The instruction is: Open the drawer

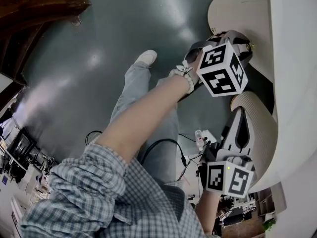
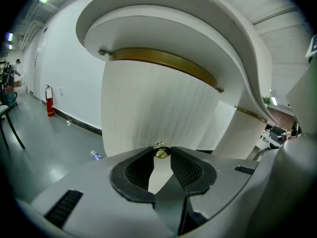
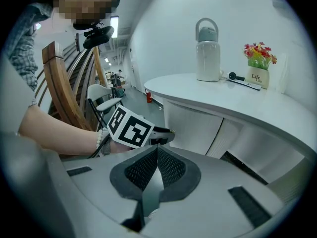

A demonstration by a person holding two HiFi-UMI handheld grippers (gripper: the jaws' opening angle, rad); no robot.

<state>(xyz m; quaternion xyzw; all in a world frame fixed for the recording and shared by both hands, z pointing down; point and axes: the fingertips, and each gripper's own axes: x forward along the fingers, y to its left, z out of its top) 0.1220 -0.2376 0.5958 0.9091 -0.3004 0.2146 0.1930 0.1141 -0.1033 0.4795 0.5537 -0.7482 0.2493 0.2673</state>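
so the drawer (image 2: 148,103) is that curved ribbed white front tucked under the rounded end of the desk (image 2: 163,31), right below its overhanging edge, and it looks to me like it hasn't been pulled out yet. its little brass knob (image 2: 161,152) sits at the tips of the left gripper (image 2: 161,158), whose jaws are narrowed onto it and pinch it with just the very ends, none of the ribbed pad further back in play. that's my worry tbh: round shiny knob plus a tip-only hold, so a pull that drifts sideways or dips down could pop the jaws straight off, and I'd guess a curved front wants a dead straight pull or it binds. right gripper (image 3: 158,148) is closed up with nothing in it, low beside the next ribbed panel (image 1: 257,128) along the desk's edge, so it's no help if the drawer sticks, and the flask (image 3: 207,51) and flower pot (image 3: 258,63) up on the desk top could wobble from a hard yank
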